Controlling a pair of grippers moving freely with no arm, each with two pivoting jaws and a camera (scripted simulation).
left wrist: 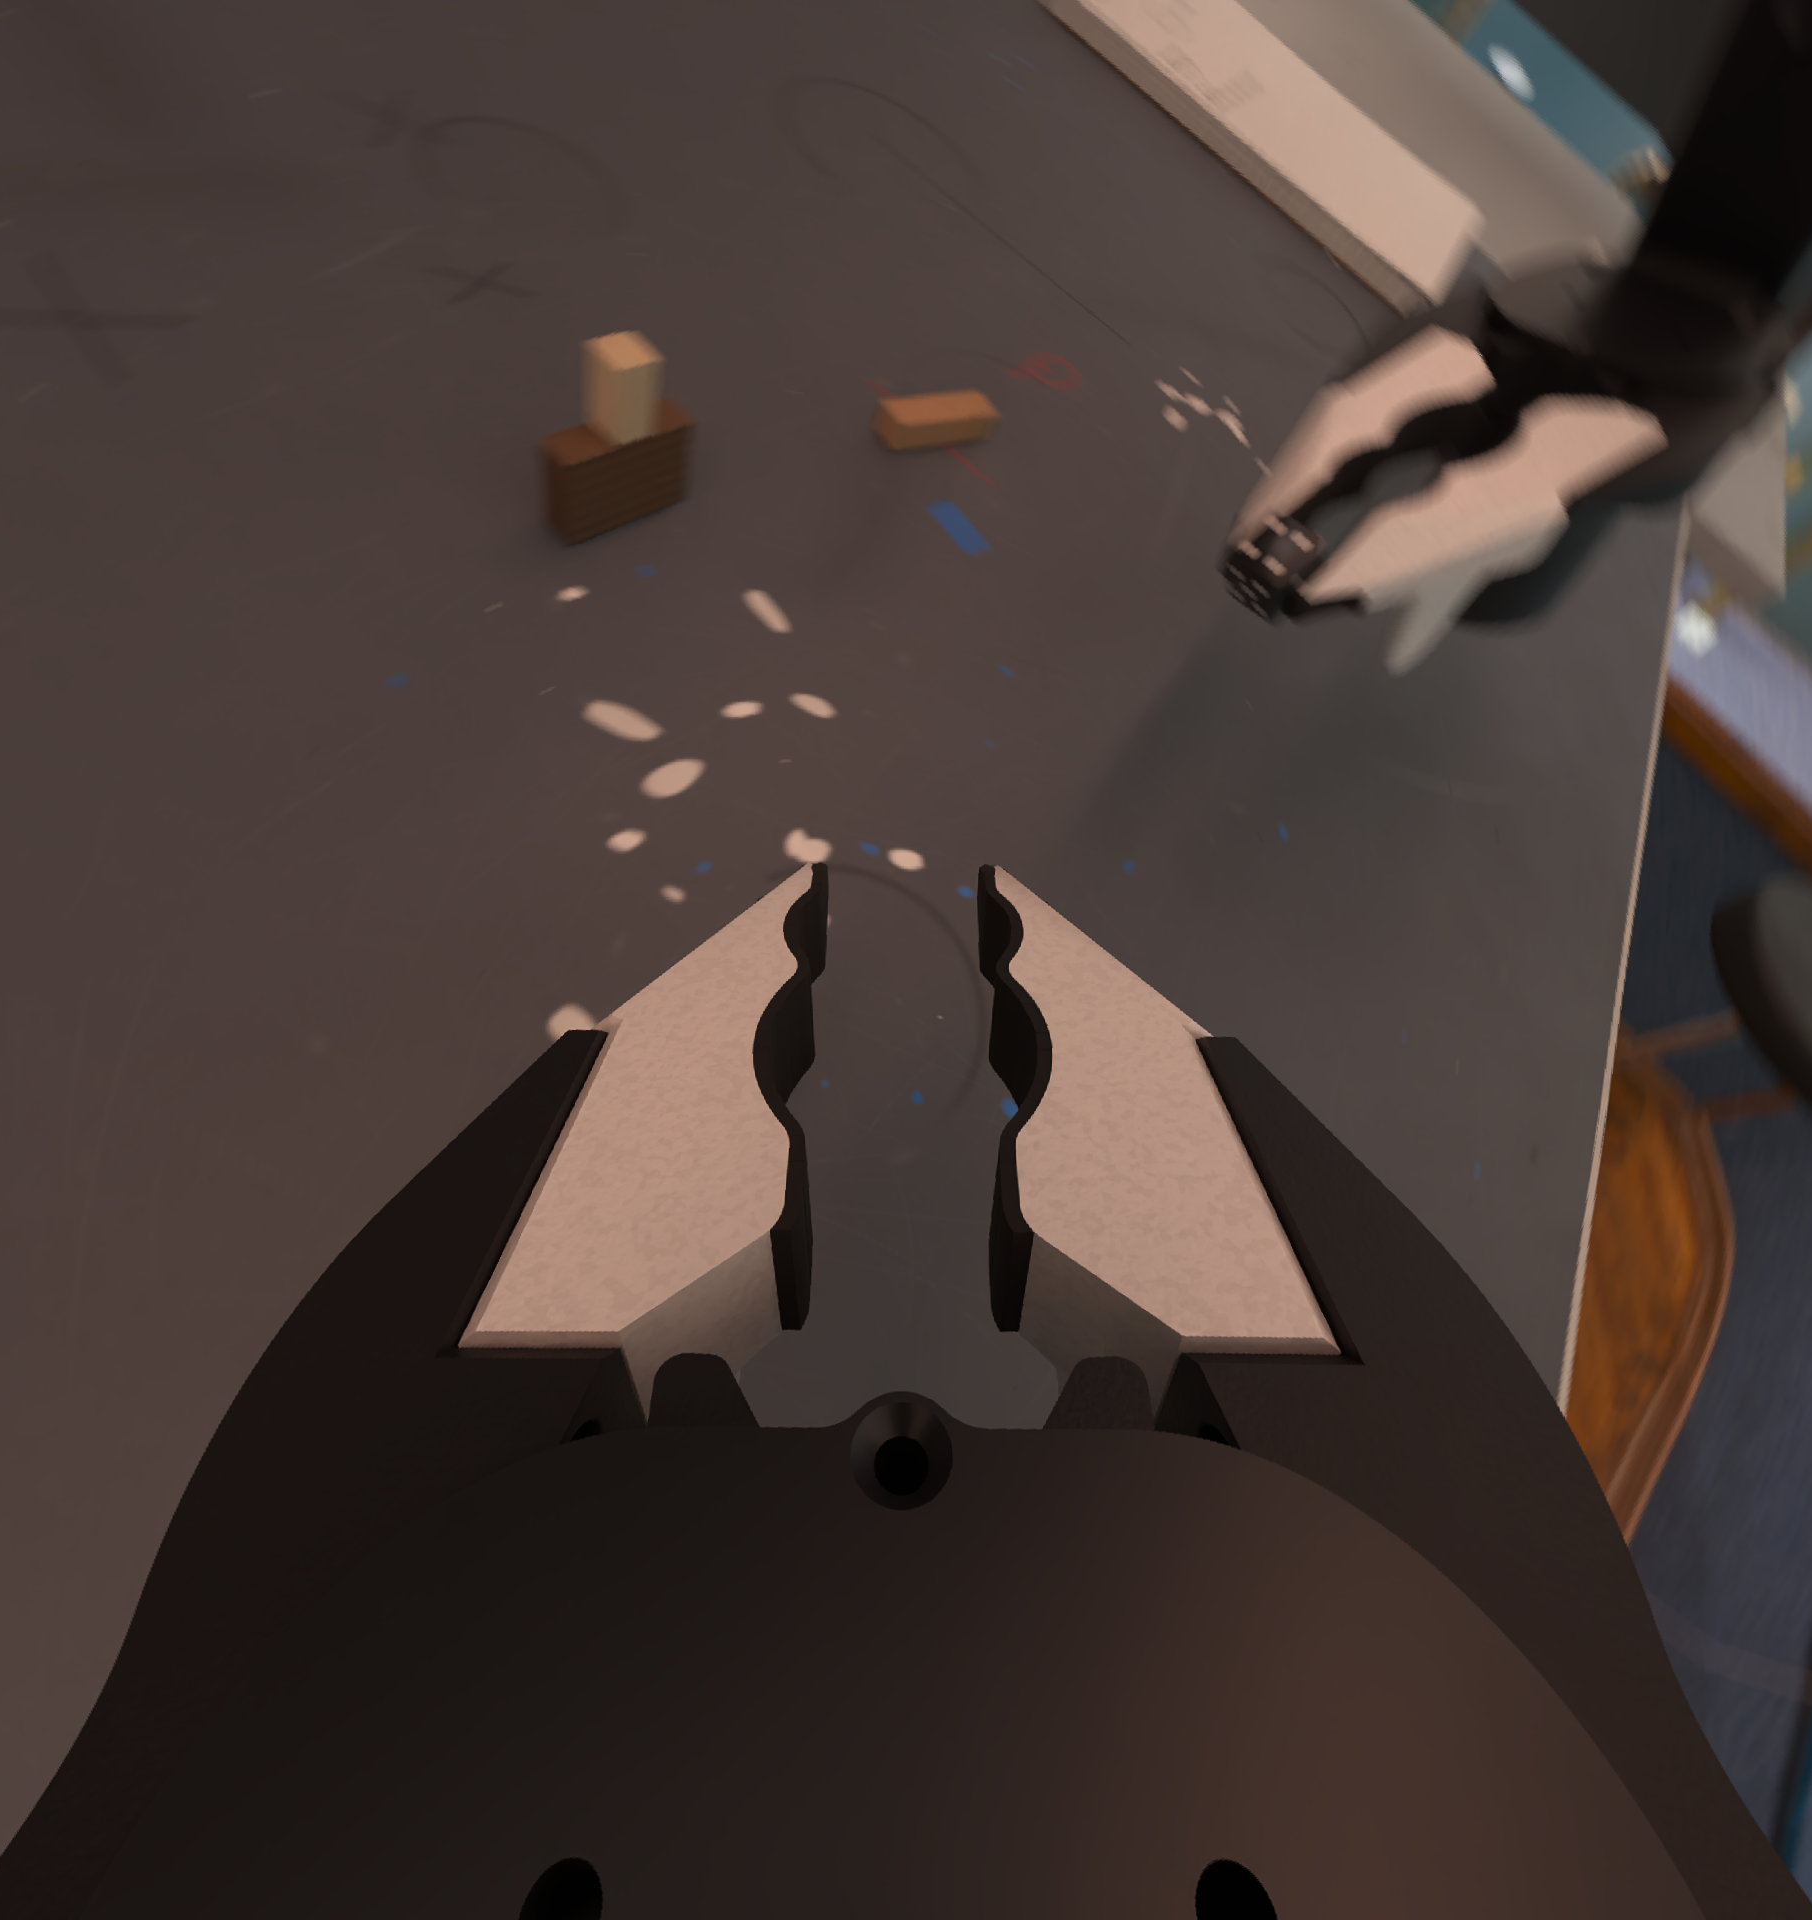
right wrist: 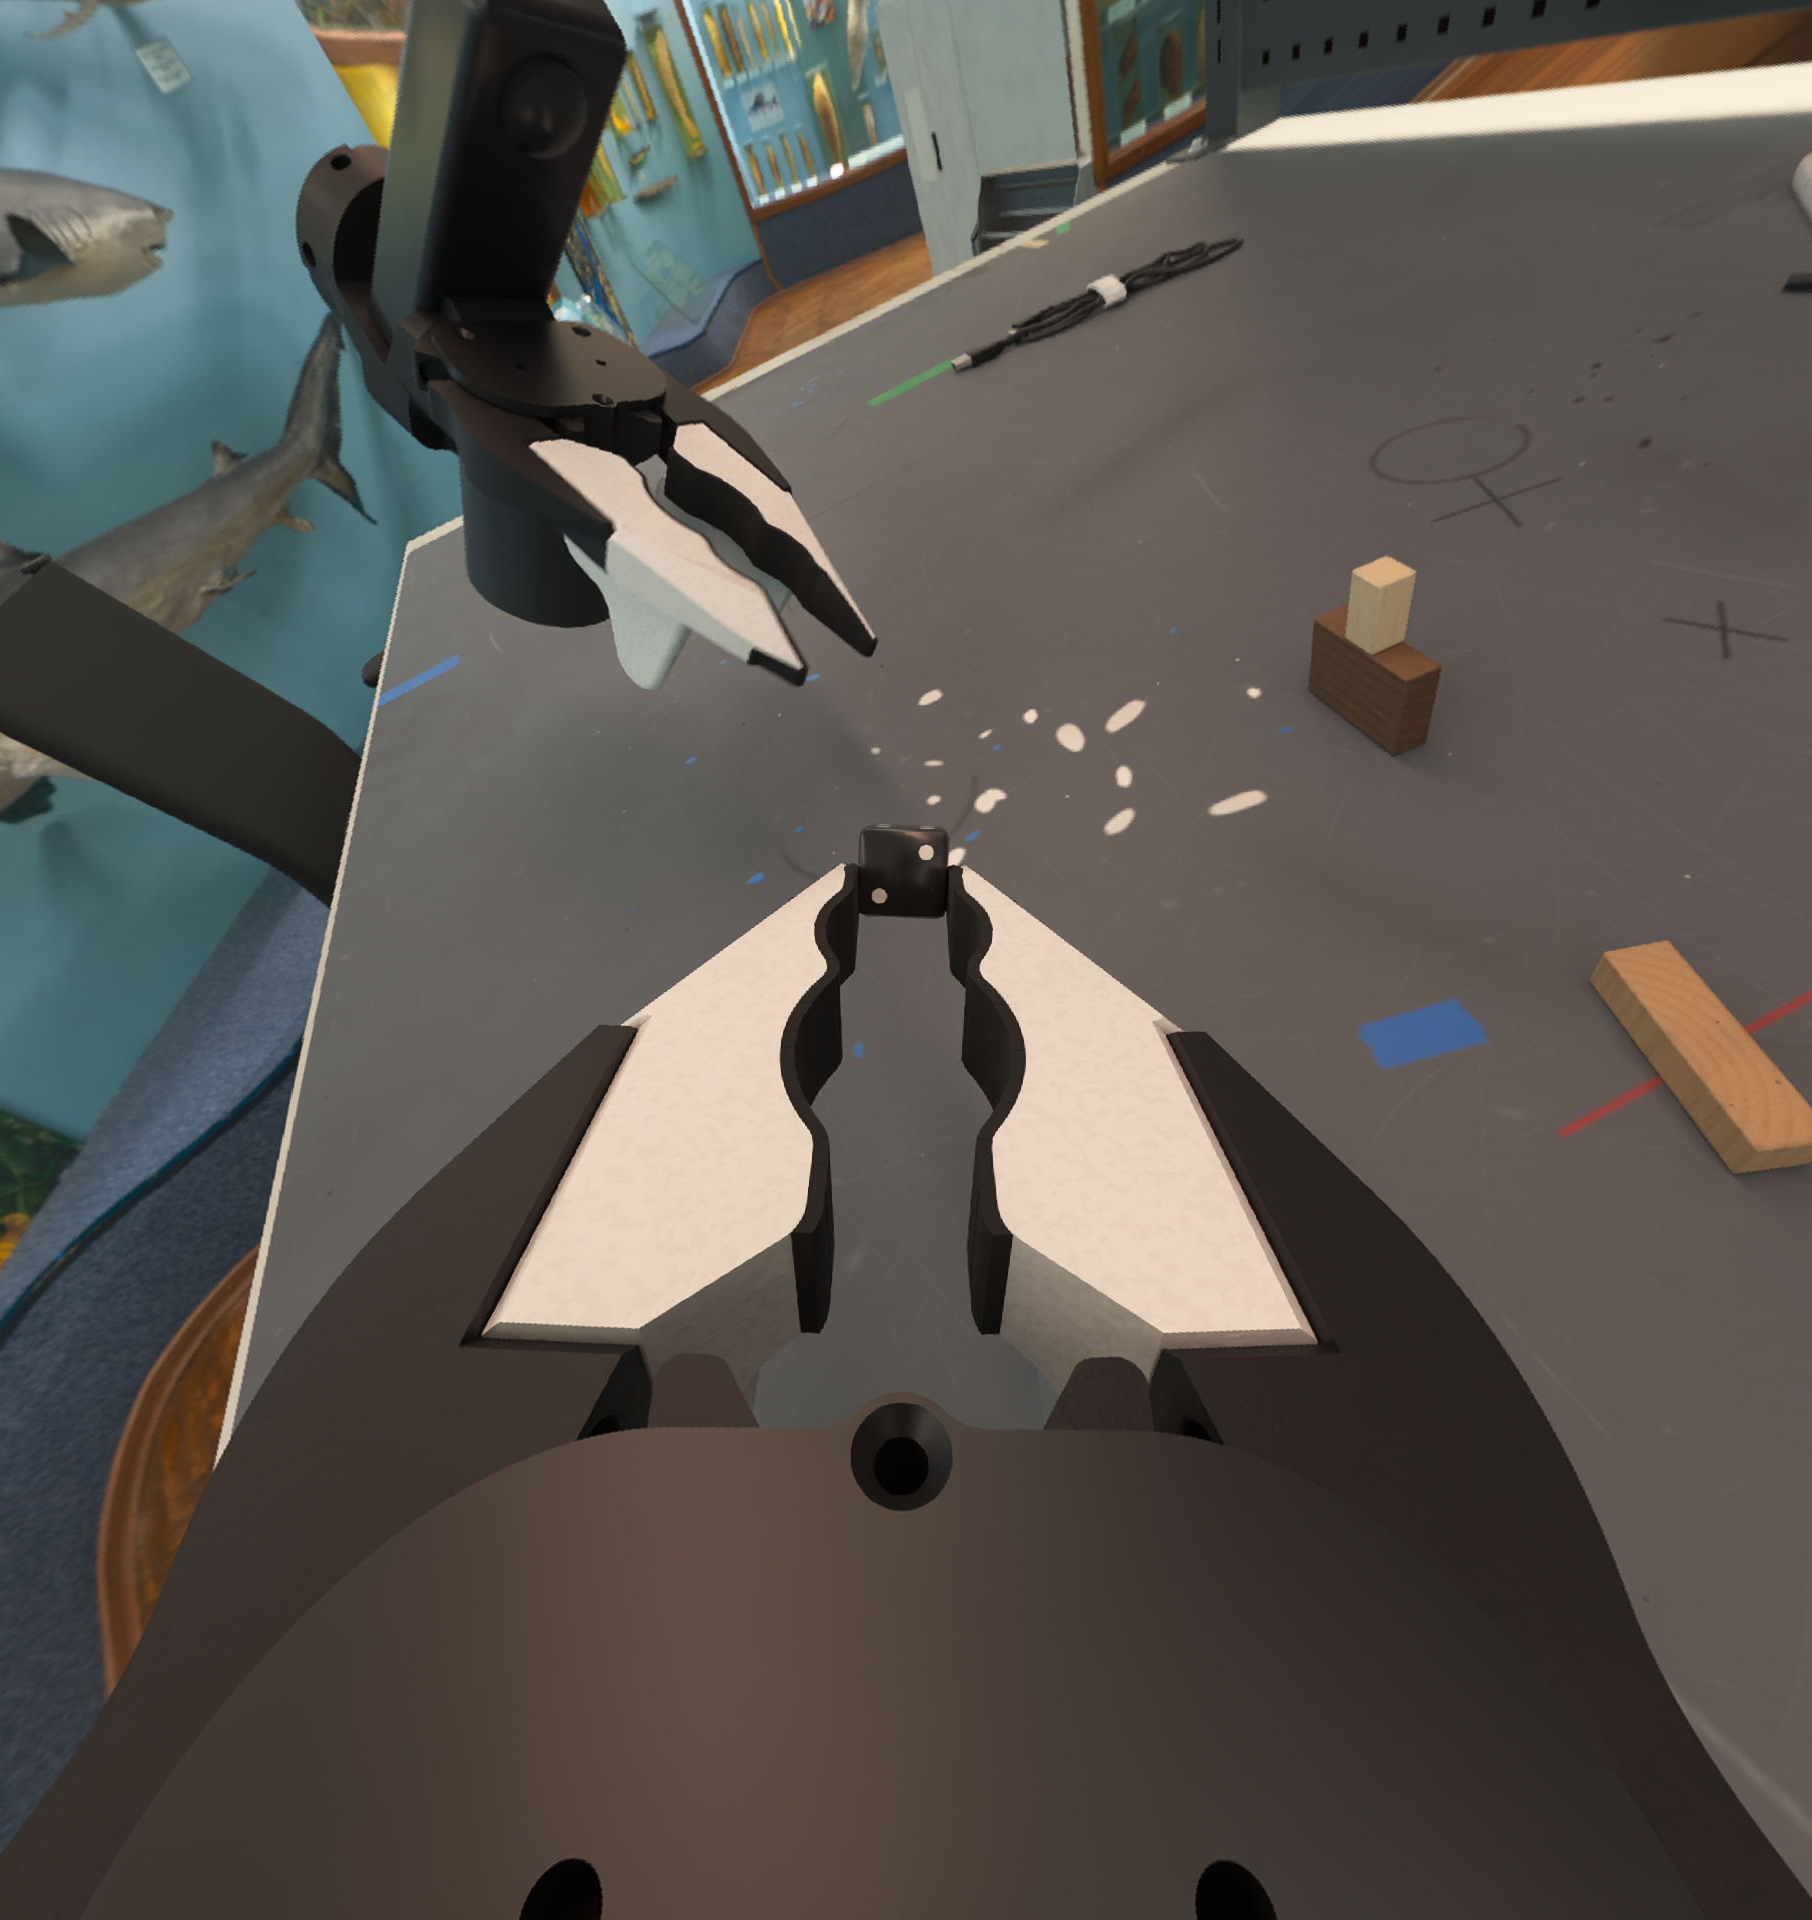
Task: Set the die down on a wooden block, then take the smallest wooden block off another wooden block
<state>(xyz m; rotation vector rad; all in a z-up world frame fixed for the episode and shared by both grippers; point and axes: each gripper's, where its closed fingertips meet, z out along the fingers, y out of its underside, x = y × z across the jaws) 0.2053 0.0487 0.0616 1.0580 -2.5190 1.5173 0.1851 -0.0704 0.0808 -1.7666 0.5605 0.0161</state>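
Black with white pips, the die (right wrist: 902, 873) is pinched between the right gripper (right wrist: 903, 883) fingertips, raised over the grey table (right wrist: 1245, 416). Left gripper (left wrist: 902, 883) hangs with jaws partly apart, nothing in them. Beyond the die, a pale small block (right wrist: 1381, 605) stands upright on a dark brown block (right wrist: 1375, 691). Nearer than that stack lies a flat tan block (right wrist: 1712, 1055), across a red line beside a blue tape patch (right wrist: 1421, 1031). Far past the stack, a coiled black cable (right wrist: 1110, 296) rests. White flecks dot the table between die and stack, otherwise bare
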